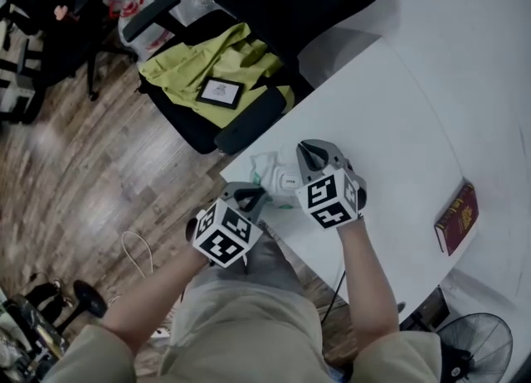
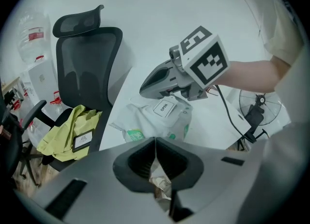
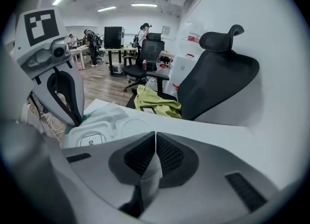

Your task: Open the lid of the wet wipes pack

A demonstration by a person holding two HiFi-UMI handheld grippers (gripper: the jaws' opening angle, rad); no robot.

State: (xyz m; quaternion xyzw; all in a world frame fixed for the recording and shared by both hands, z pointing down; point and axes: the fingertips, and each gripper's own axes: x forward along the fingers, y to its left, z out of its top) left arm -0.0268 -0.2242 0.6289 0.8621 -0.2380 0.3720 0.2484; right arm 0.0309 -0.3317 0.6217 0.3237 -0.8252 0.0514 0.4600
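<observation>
The wet wipes pack [image 1: 274, 176] lies near the corner of the white table [image 1: 398, 133]. It is a white and green soft pack [image 2: 160, 121] with a white lid [image 2: 164, 106] marked OPEN. My left gripper [image 1: 252, 196] is at the pack's near edge. Its jaws [image 2: 155, 143] are shut, with crinkled wrapper showing between them. My right gripper [image 1: 309, 151] hovers over the pack's far side, and its fingertips [image 2: 147, 88] sit just beyond the lid. In the right gripper view its jaws [image 3: 155, 140] are shut, and the lid [image 3: 92, 139] lies to their left.
A black office chair [image 1: 249, 50] holding a yellow-green garment [image 1: 207, 62] and a small framed card [image 1: 220, 92] stands just past the table corner. A dark red book [image 1: 456, 218] lies at the table's right edge. A fan [image 1: 477, 348] and cables sit on the wooden floor.
</observation>
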